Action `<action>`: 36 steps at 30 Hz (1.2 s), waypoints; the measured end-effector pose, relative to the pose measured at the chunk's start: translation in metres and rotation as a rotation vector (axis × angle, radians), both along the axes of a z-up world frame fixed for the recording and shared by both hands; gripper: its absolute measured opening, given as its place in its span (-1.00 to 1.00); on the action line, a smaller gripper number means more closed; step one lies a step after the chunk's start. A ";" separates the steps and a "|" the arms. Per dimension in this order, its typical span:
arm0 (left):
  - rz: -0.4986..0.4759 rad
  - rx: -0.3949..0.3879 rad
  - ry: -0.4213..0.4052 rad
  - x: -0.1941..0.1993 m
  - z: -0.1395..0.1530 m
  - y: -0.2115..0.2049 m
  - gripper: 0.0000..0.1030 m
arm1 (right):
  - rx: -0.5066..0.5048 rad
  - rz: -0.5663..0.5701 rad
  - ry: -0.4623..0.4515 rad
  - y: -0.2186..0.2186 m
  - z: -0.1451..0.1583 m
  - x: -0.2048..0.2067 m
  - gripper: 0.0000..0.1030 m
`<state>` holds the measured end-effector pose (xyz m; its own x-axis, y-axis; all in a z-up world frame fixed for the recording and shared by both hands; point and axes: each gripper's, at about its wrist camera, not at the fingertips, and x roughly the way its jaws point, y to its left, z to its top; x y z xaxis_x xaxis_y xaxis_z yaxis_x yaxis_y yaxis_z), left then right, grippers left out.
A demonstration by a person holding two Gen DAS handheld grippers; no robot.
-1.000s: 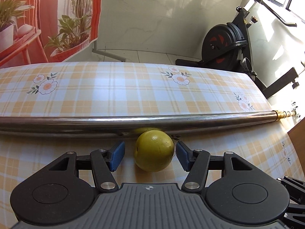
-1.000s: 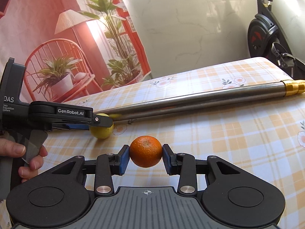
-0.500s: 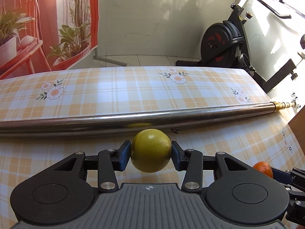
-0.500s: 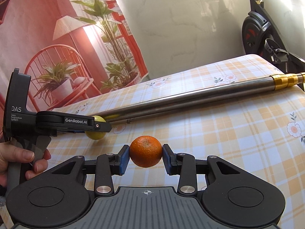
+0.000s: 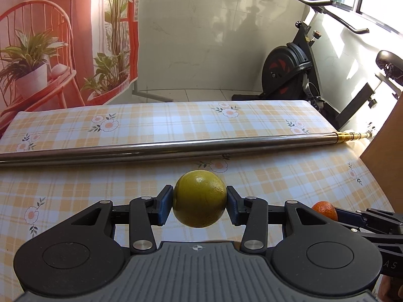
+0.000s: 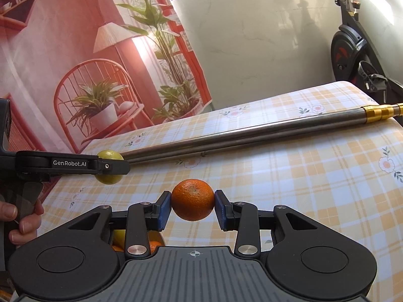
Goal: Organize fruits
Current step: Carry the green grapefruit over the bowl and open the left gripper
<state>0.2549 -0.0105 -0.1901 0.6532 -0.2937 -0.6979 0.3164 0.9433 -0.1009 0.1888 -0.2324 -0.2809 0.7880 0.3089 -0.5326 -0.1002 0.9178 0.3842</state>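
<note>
My left gripper [image 5: 199, 204] is shut on a yellow-green round fruit [image 5: 199, 198] and holds it above the checked tablecloth [image 5: 75, 183]. My right gripper [image 6: 193, 206] is shut on an orange [image 6: 193, 199], also held off the table. In the right wrist view the left gripper [image 6: 110, 166] with its green fruit [image 6: 108, 177] is at the left. In the left wrist view the orange [image 5: 324, 209] shows at the lower right. More fruit, yellow and orange [image 6: 153, 242], peeks out below the right gripper's left finger.
A long steel pole [image 5: 163, 149] with a brass tip lies across the table beyond both fruits; it also shows in the right wrist view [image 6: 252, 136]. An exercise bike [image 5: 297, 70] stands past the table's far right. A brown board [image 5: 385, 161] rises at the right edge.
My left gripper closed on the green fruit beside the pole, then lifted it up and back from the pole. My right gripper rose with the orange held throughout.
</note>
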 end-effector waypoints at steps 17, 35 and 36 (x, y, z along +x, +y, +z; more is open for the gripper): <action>0.008 -0.048 -0.024 -0.072 0.014 0.023 -0.09 | -0.050 0.066 -0.029 0.037 0.023 -0.045 -0.34; 0.041 -0.111 0.064 -0.106 -0.008 0.054 -0.09 | -0.040 0.126 0.016 0.059 0.014 -0.055 -0.34; 0.043 -0.116 0.067 -0.108 -0.009 0.056 -0.09 | -0.040 0.127 0.015 0.059 0.014 -0.055 -0.34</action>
<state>0.1469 0.0453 -0.1992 0.6200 -0.3476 -0.7034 0.2652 0.9366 -0.2291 0.1335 -0.1730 -0.2672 0.7356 0.3837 -0.5583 -0.2107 0.9129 0.3497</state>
